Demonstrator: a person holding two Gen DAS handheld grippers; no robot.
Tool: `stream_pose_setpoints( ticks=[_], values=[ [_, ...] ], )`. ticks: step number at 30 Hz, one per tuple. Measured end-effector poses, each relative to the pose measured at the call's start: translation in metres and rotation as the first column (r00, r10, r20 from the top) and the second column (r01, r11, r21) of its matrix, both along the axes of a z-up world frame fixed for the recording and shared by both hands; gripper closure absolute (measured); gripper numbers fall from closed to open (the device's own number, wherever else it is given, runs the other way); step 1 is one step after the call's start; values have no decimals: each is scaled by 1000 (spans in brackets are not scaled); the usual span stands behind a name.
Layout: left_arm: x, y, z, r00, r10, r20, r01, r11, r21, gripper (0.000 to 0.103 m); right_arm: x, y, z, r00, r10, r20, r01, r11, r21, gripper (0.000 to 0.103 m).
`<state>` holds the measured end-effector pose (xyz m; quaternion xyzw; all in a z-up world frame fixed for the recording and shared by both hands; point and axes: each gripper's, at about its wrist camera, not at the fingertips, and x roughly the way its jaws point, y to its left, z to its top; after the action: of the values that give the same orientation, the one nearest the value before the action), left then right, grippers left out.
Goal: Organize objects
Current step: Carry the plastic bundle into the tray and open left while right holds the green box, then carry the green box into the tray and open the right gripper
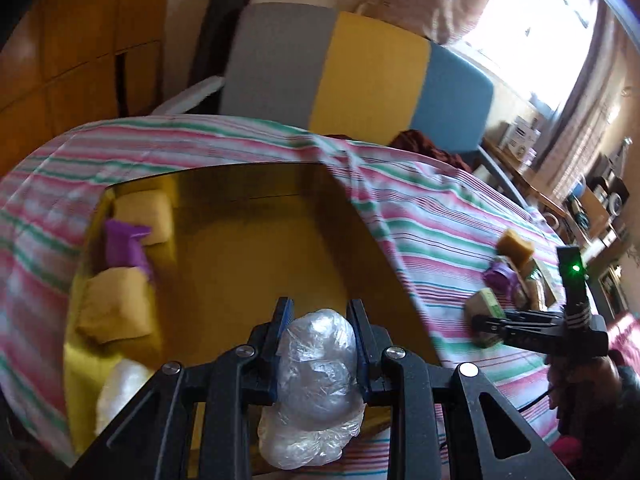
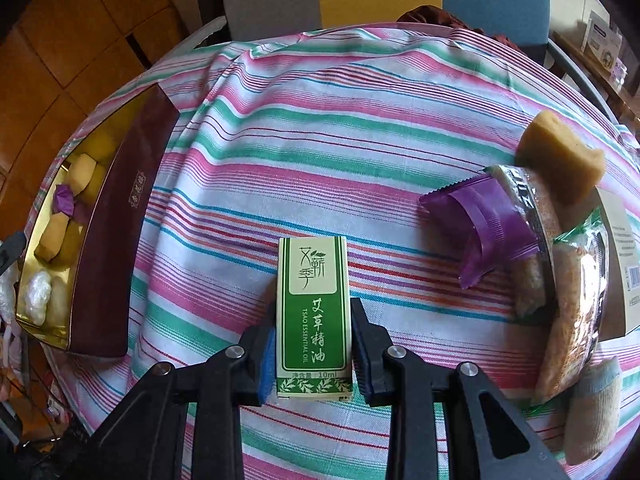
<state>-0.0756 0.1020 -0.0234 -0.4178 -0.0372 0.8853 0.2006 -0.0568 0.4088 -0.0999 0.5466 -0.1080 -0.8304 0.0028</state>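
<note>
Left tongs (image 1: 320, 336): narrow, clamped on a plastic bundle (image 1: 316, 384) that hangs over the near end of the box (image 1: 256, 248).
Bundle axis: runs along the fingers, its tip toward the box floor; its contents are too crumpled to make out.
Right tongs (image 2: 314, 344): narrow, gripping the oil carton (image 2: 312, 316) by its 2 long sides above the cloth (image 2: 320, 128).
Carton axis: points away from the tongs, label up.
Box from carton: well apart to the left, so I judge the left hand nearer to it.
Box contents: 2 yellow blocks (image 1: 116, 304), 1 purple wrapper (image 1: 126, 248), 1 white bundle (image 1: 120, 388), all along the left wall; middle floor bare.
Pile (image 2: 560, 248), right: sponge, purple packet, snack bars overlapping; count unclear.
Hidden: box near corner cut off behind the tongs.
</note>
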Motion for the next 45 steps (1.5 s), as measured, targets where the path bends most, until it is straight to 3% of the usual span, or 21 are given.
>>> stream_pose_setpoints(
  ticks=[7, 12, 15, 21, 23, 25, 28, 33, 45],
  values=[
    [-15, -64, -1, 989, 145, 35, -147, 988, 41, 75, 0, -3, 0, 1000, 4, -6, -4, 1000, -2, 71],
    [-40, -85, -3, 980, 168, 109, -180, 977, 113, 75, 1, -10, -1, 1000, 22, -11, -22, 999, 35, 71],
    [-59, -83, -1, 980, 160, 117, -174, 977, 121, 75, 0, -10, -1, 1000, 25, -10, -25, 999, 34, 71],
    [-101, -52, -4, 994, 84, 75, -85, 996, 11, 74, 0, -11, 0, 1000, 29, -10, -28, 999, 38, 71],
    [-121, -48, -10, 992, 114, 59, -111, 993, -46, 72, 0, -11, -1, 999, 30, -10, -30, 999, 41, 71],
    [-142, -44, -18, 991, 114, 73, -107, 991, -86, 59, 0, -11, 0, 999, 32, -11, -31, 999, 43, 71],
    [-159, -50, -21, 984, 163, 72, -155, 982, -104, 51, -1, -12, -1, 999, 33, -14, -32, 998, 44, 71],
    [-141, -71, -10, 976, 213, 51, -209, 976, -62, 43, 1, -13, 1, 999, 42, -22, -41, 997, 59, 71],
    [-31, -106, 0, 969, 249, 4, -248, 968, -43, 39, -2, -15, 2, 999, 10, -31, -7, 996, 90, 72]
  ],
)
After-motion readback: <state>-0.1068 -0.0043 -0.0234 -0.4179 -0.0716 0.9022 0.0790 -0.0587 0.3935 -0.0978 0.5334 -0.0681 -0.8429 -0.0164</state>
